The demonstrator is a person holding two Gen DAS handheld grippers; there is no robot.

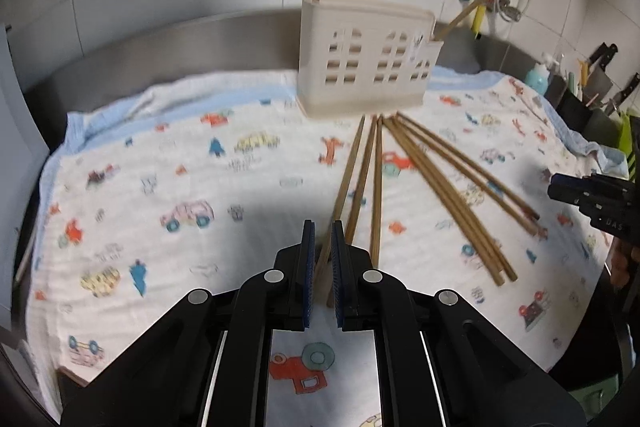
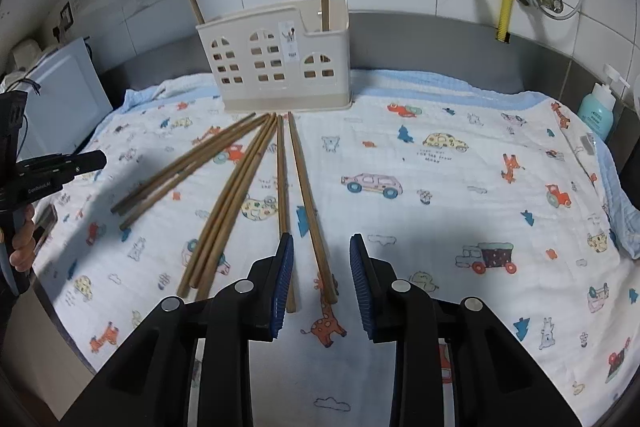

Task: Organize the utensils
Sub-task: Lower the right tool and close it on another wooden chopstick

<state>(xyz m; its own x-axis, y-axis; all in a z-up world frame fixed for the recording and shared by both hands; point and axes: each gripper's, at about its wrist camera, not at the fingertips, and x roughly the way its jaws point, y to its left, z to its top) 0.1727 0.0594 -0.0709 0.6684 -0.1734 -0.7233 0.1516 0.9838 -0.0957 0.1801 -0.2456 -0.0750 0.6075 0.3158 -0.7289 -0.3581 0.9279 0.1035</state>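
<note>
Brown wooden chopsticks (image 2: pixel 240 195): fanned loose on the cartoon-print white cloth (image 2: pixel 440 187) over the counter, far tips gathered just in front of the cream plastic utensil holder with window cut-outs (image 2: pixel 280 55). Two more already upright in that holder, one at each end.

Step in hand, by the look of it: picking up the next sticks for the holder. Right hand-held gripper (image 2: pixel 321 247) low over the cloth, jaws parted and empty, one stick (image 2: pixel 310 211) running between the blue pads (image 2: pixel 284 267) with no contact seen. Left hand-held gripper (image 1: pixel 322 239) nearly shut, blue pads (image 1: pixel 308 267) close together; stick ends (image 1: pixel 352 183) below and just beyond the tips, apparently nothing clamped.

Next move, as a judgement: right jaws lowered around the single stick and closed near its thick end, then lifted and tipped upright over a holder compartment. Left jaws in need of opening before any grasp. Risk: neighbouring sticks lying close, easily nudged or caught along.
</note>
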